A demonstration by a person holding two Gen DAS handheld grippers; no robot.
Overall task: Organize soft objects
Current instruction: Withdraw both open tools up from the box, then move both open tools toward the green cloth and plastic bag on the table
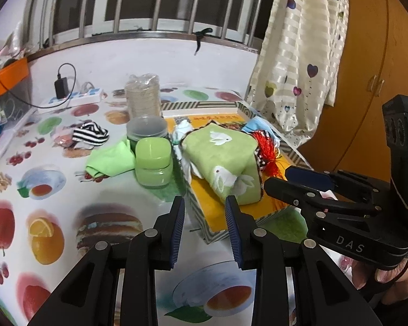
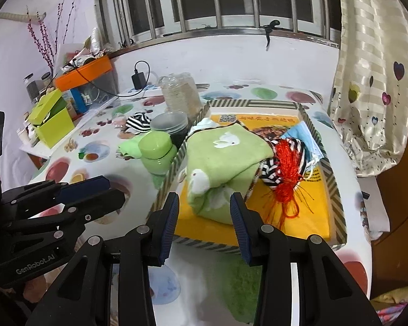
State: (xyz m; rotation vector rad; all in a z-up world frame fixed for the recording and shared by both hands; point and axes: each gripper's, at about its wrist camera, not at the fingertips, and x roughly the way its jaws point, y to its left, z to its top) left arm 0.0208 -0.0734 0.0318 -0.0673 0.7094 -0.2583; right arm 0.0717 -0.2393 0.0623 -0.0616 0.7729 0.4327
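Note:
A folded green towel with white rabbits (image 2: pixel 220 160) lies in the striped-rim tray (image 2: pixel 337 190), beside a red tassel (image 2: pixel 285 168), a black-and-white striped cloth (image 2: pixel 269 175) and a blue mask (image 2: pixel 302 134). My right gripper (image 2: pixel 204 225) stands open over the tray's near rim. The towel's near end is just ahead of its fingertips and not pinched. My left gripper (image 1: pixel 205 231) is open and empty over the tablecloth, at the tray's (image 1: pixel 195 217) left corner. A green cloth (image 1: pixel 110 160) and a striped sock (image 1: pixel 91 134) lie on the table to the left.
A green lidded jar (image 1: pixel 152 160), a clear tub (image 1: pixel 147 130) and a wrapped stack of lids (image 1: pixel 142 95) stand left of the tray. A power strip with a charger (image 1: pixel 68 99) lies at the back. A curtain (image 1: pixel 299 62) hangs at the right and boxes (image 2: pixel 51 125) crowd the left.

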